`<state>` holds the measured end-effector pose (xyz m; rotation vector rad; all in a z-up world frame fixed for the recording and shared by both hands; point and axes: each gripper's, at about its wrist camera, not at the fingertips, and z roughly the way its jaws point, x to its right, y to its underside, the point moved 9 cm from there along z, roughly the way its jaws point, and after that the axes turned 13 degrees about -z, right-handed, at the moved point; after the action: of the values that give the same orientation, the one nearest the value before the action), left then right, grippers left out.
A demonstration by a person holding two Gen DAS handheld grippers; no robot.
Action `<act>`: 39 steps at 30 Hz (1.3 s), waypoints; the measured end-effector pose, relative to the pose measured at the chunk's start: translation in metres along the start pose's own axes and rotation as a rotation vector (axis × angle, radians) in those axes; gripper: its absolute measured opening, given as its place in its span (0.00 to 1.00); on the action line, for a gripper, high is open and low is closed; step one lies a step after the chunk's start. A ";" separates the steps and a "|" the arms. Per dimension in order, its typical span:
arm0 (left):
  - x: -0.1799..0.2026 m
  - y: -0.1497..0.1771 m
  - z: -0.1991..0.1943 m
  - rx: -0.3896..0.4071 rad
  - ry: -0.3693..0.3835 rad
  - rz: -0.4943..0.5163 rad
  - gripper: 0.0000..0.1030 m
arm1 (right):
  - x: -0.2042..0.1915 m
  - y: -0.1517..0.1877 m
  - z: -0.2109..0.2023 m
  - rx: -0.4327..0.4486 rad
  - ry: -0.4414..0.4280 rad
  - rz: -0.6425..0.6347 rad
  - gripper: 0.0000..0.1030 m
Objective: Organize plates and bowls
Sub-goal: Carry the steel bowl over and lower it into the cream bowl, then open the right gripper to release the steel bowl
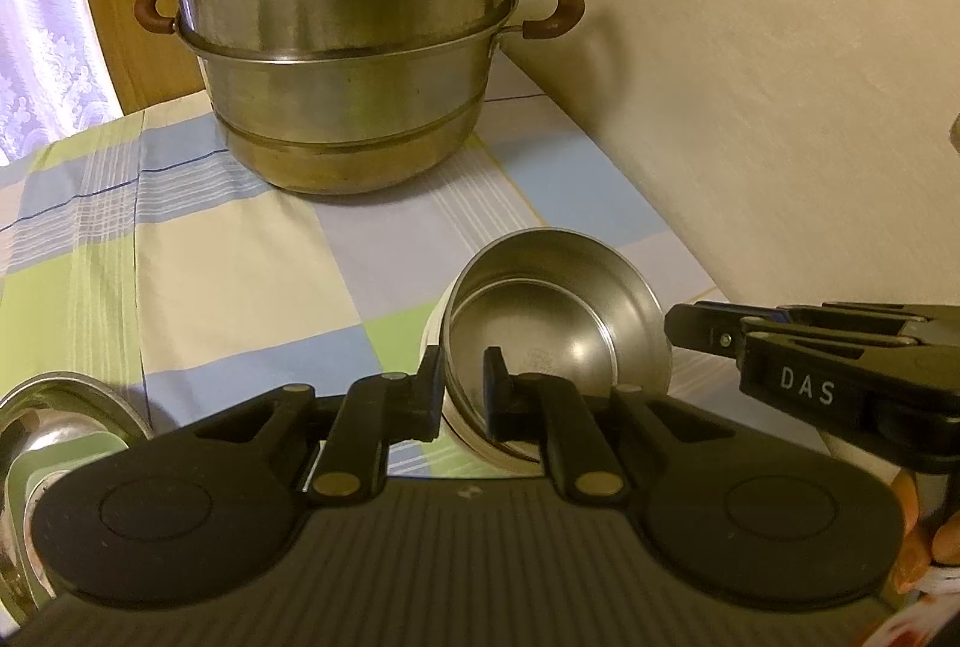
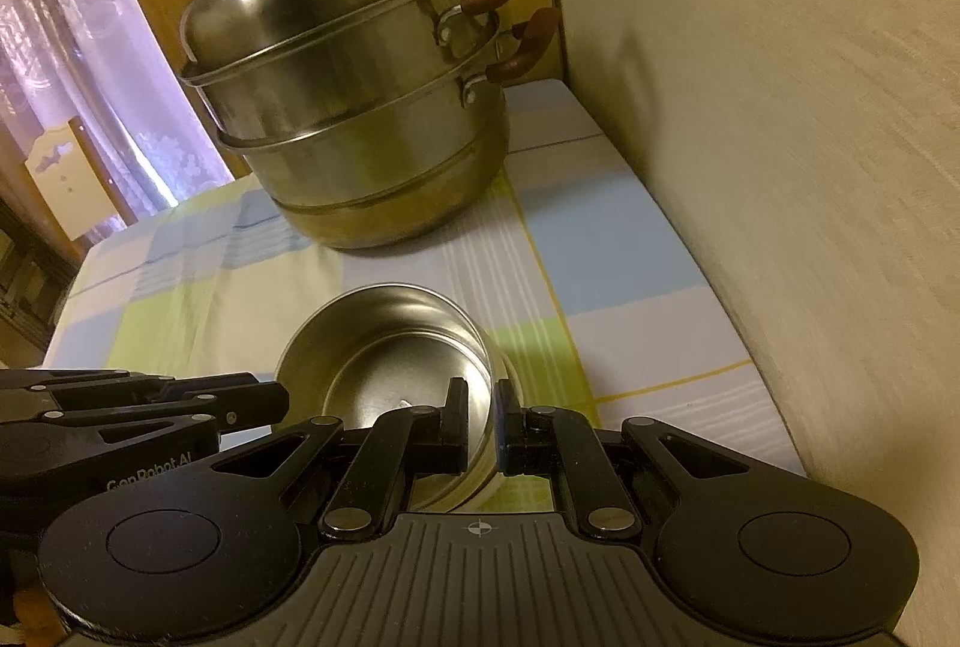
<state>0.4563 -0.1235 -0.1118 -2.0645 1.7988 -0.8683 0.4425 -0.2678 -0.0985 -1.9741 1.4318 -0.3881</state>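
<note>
A steel bowl (image 1: 558,323) sits tilted above the checked tablecloth, nested in a second bowl whose white side (image 1: 433,341) shows beneath it. My left gripper (image 1: 462,389) is shut on the bowl's near-left rim, one finger inside and one outside. The right gripper (image 1: 678,329) reaches in from the right to the opposite rim. In the right wrist view the same steel bowl (image 2: 390,347) lies just ahead, and my right gripper (image 2: 483,422) is shut on its right wall. The left gripper (image 2: 264,401) meets the bowl's left edge there.
A tall stacked steel steamer pot (image 1: 348,107) (image 2: 372,149) with brown handles stands at the back of the table. The wall (image 1: 780,137) runs close along the right. Another steel dish (image 1: 60,407) lies at the lower left. The checked tablecloth (image 1: 240,257) covers the table.
</note>
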 end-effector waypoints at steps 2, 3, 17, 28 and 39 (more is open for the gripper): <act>0.001 0.001 -0.004 0.007 -0.001 -0.001 0.10 | -0.001 0.000 -0.004 0.005 0.001 -0.001 0.08; 0.001 0.002 -0.007 0.009 0.000 -0.002 0.10 | -0.002 0.000 -0.006 0.008 0.000 -0.003 0.08; -0.001 0.024 -0.053 0.045 -0.008 -0.024 0.12 | -0.013 0.016 -0.049 0.040 -0.010 -0.011 0.09; -0.014 0.070 -0.111 0.051 -0.015 -0.050 0.15 | -0.040 0.055 -0.096 0.033 -0.066 -0.027 0.15; -0.034 0.133 -0.158 0.031 -0.057 -0.106 0.16 | -0.070 0.110 -0.132 -0.004 -0.122 -0.043 0.50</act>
<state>0.2537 -0.0884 -0.0716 -2.1593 1.6504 -0.8500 0.2604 -0.2670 -0.0638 -1.9990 1.3170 -0.2779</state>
